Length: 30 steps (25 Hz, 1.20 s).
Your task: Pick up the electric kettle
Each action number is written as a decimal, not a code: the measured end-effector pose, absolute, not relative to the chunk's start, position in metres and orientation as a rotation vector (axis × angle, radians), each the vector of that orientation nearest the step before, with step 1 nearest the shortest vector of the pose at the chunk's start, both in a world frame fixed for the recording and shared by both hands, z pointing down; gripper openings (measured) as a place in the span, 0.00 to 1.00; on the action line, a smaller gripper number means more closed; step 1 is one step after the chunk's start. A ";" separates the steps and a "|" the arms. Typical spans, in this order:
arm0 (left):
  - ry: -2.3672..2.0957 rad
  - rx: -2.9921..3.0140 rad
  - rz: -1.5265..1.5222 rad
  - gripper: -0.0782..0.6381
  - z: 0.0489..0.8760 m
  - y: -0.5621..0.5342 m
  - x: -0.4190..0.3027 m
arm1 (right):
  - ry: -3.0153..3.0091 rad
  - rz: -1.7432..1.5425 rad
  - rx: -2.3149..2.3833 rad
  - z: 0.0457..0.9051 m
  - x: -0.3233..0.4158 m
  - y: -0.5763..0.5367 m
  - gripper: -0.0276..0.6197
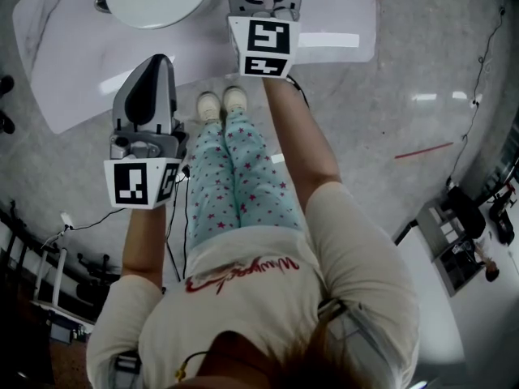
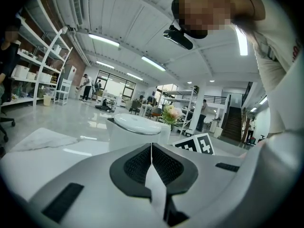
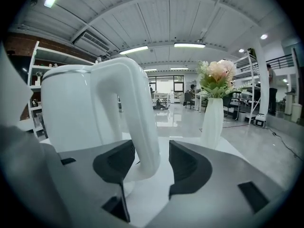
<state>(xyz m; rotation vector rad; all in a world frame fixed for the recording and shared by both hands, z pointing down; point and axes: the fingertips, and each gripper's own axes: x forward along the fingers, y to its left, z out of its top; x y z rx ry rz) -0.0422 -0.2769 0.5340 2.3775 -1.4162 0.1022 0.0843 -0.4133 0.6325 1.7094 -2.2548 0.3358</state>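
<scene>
Right gripper view: handle (image 3: 145, 127) between jaws

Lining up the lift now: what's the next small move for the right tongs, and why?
Probably close the right tongs on the kettle handle. The white handle stands between the open jaws, close to one pad with a clear gap at the other, so nothing grips it yet. The left tongs are shut and empty, so the lift looks to be the right one's job.

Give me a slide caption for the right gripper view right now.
Open right claw straddles the handle of the white electric kettle, not yet closed; flower vase beyond.
</scene>
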 end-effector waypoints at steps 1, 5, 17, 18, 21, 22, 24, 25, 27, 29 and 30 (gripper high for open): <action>-1.415 2.374 0.109 0.13 0.536 -0.276 -0.043 | -2.253 0.337 1.708 0.634 0.084 -0.415 0.37; -1.406 2.360 0.123 0.13 0.542 -0.271 -0.043 | -2.252 0.340 1.700 0.637 0.084 -0.420 0.37; -1.405 2.321 0.163 0.13 0.552 -0.264 -0.049 | -2.266 0.265 1.687 0.641 0.080 -0.449 0.37; -1.405 2.319 0.163 0.13 0.552 -0.263 -0.050 | -2.265 0.258 1.685 0.641 0.079 -0.451 0.37; -1.401 2.321 0.163 0.13 0.554 -0.261 -0.052 | -2.267 0.239 1.693 0.643 0.078 -0.454 0.37; -1.401 2.317 0.168 0.13 0.556 -0.261 -0.054 | -2.271 0.236 1.696 0.643 0.078 -0.456 0.37; -1.413 2.300 0.169 0.13 0.557 -0.262 -0.060 | -2.281 0.230 1.698 0.642 0.077 -0.458 0.37; -1.422 2.291 0.168 0.13 0.557 -0.263 -0.064 | -2.285 0.227 1.696 0.641 0.077 -0.460 0.37; -1.440 2.282 0.171 0.13 0.557 -0.264 -0.070 | -2.292 0.221 1.690 0.640 0.076 -0.461 0.36; -1.453 2.278 0.176 0.13 0.557 -0.265 -0.075 | -2.294 0.211 1.687 0.639 0.076 -0.462 0.34; -1.460 2.276 0.176 0.13 0.556 -0.266 -0.078 | -2.292 0.204 1.688 0.639 0.075 -0.462 0.31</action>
